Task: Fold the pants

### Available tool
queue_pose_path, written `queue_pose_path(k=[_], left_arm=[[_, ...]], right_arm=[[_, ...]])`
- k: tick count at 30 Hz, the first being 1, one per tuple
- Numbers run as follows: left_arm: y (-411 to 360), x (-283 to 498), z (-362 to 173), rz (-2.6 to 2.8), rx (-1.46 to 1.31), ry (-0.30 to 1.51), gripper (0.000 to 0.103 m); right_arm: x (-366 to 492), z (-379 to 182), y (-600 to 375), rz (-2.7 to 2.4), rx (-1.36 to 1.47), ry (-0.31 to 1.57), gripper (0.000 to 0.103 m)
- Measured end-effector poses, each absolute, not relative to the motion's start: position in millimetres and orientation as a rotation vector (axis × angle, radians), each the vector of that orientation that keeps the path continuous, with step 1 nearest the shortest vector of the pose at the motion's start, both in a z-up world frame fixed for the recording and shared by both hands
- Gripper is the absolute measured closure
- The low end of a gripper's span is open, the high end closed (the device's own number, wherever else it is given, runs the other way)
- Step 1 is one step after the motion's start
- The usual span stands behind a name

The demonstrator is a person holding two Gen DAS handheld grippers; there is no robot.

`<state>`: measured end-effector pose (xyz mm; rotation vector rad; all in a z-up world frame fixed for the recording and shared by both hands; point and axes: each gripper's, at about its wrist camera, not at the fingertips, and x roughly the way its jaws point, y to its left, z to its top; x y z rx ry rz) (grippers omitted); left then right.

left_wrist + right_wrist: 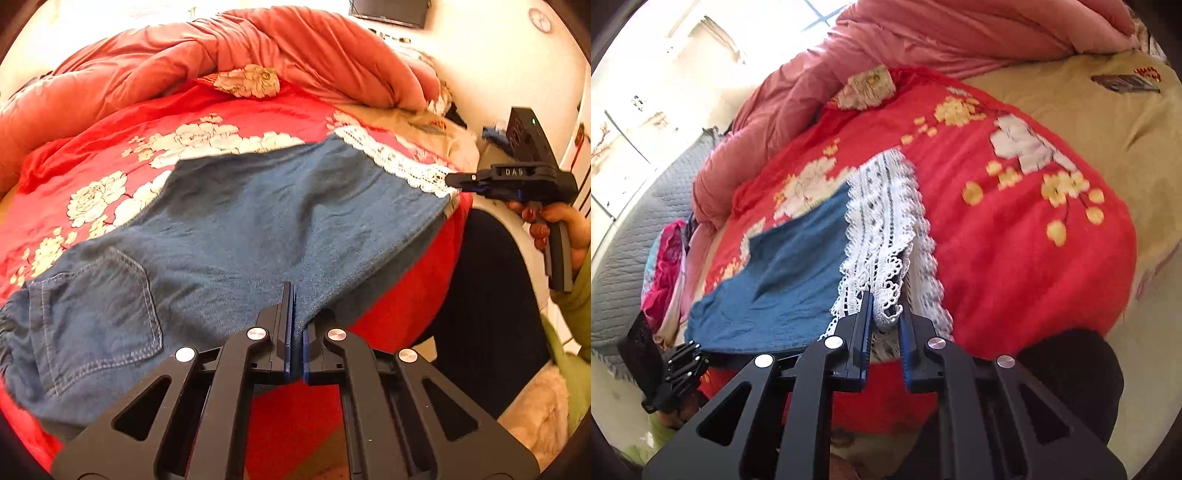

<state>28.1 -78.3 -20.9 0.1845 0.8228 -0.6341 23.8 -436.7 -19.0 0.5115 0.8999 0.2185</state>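
Blue denim pants [236, 229] with a white lace hem [399, 162] lie spread on a red flowered blanket [110, 155], back pocket at the near left. My left gripper [293, 295] is shut on the near edge of the denim. My right gripper [884, 306] is shut on the lace hem [882, 236] at the leg's end; the denim [783, 277] stretches away to the left. In the left wrist view the right gripper [452, 180] sits at the lace corner, held by a hand. The left gripper's body [679, 373] shows at the lower left of the right wrist view.
A bunched pink duvet [258, 48] lies along the back of the bed. A beige sheet [1089, 122] covers the bed's right side. A grey quilted cover [635, 229] and colourful clothes [665, 266] lie at the far left. The person's dark-clad leg [487, 295] stands by the bed edge.
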Motion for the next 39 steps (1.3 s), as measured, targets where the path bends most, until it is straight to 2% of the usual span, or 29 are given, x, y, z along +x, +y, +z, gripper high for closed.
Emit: queue_pose_path(k=[9,13,14,17,18,23,25,29,31,35,37,39], left_arm=[[-87.4,32.2,-42.4,-0.598,0.236,0.872,0.101],[-85.6,29.6,-42.9,-0.599,0.227,0.874,0.099],[-83.7,29.1,-42.2,-0.598,0.217,0.876,0.098],[-75.2,23.8,-35.6,-0.606,0.169,0.872,0.084],[-71.7,21.5,-32.6,-0.604,0.155,0.869,0.077],[-33.3,8.2,-6.9,-0.546,0.051,0.82,0.072],[-4.4,6.3,5.2,-0.441,0.022,0.799,0.064],[57.1,6.8,18.5,-0.219,-0.075,0.796,0.059],[85.8,9.3,18.3,-0.126,-0.135,0.808,0.053],[111.9,23.6,7.0,-0.017,-0.19,0.858,0.041],[119.7,32.5,-3.1,0.005,-0.242,0.896,0.041],[120.6,43.2,-14.8,-0.002,-0.294,0.925,0.041]], right_arm=[[21.9,-29.5,-436.7,0.181,0.469,0.927,0.091],[16.0,-16.3,-440.1,0.154,0.435,0.903,0.074],[13.4,-10.6,-442.0,0.14,0.425,0.882,0.073],[6.2,12.6,-438.9,0.166,0.394,0.804,0.072],[5.6,17.4,-432.4,0.192,0.38,0.79,0.067],[19.9,19.9,-366.4,0.402,0.251,0.812,0.064],[31.3,10.3,-343.9,0.458,0.204,0.846,0.063],[46.5,-18.8,-314.1,0.446,0.076,0.933,0.06],[49.4,-34.9,-307.4,0.428,0.033,0.981,0.059],[45.5,-30.5,-313.8,0.441,0.079,0.936,0.056],[44.1,-24.9,-321.5,0.427,0.087,0.911,0.051],[45.1,-25.4,-325.2,0.406,0.089,0.912,0.05]])
